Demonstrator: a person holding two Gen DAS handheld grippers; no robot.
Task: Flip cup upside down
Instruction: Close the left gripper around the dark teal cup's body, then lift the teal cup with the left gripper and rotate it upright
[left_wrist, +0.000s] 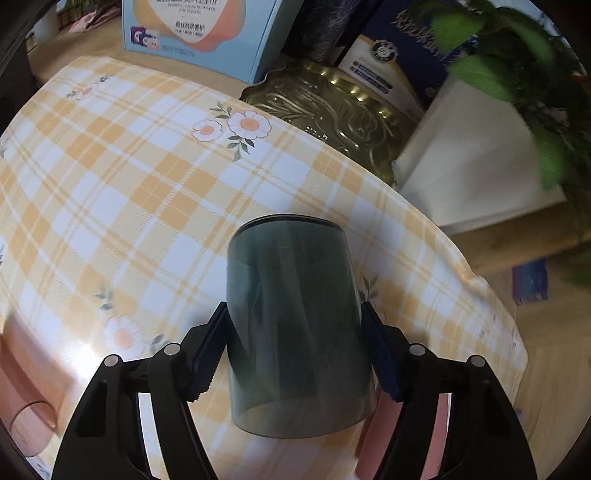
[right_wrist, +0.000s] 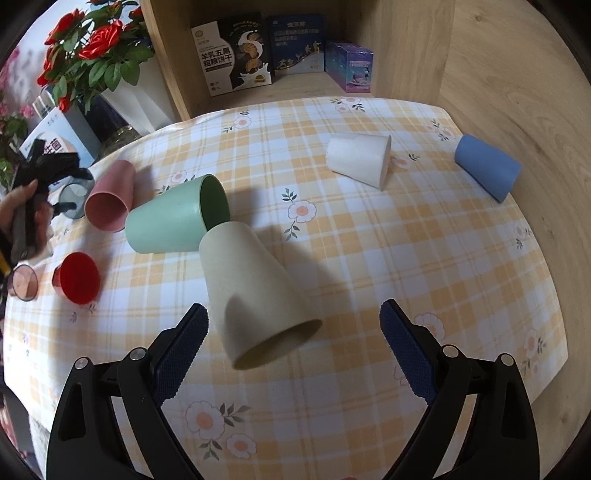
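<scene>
My left gripper (left_wrist: 295, 350) is shut on a smoky grey see-through cup (left_wrist: 295, 325), held tilted above the checked tablecloth (left_wrist: 129, 184), its open mouth towards the camera. From the right wrist view that cup (right_wrist: 74, 201) and the left gripper (right_wrist: 55, 173) show at the far left. My right gripper (right_wrist: 291, 354) is open; a beige cup (right_wrist: 255, 291) lies on its side between the fingers, mouth towards the camera, untouched.
Lying on the cloth are a green cup (right_wrist: 173, 221), a pink cup (right_wrist: 109, 195), a red cup (right_wrist: 77, 277), a white cup (right_wrist: 360, 158) and a blue cup (right_wrist: 487, 166). A small clear cup (right_wrist: 24, 282) sits at the left edge. Boxes, a gold tin (left_wrist: 332, 114) and flowers (right_wrist: 88, 48) stand behind.
</scene>
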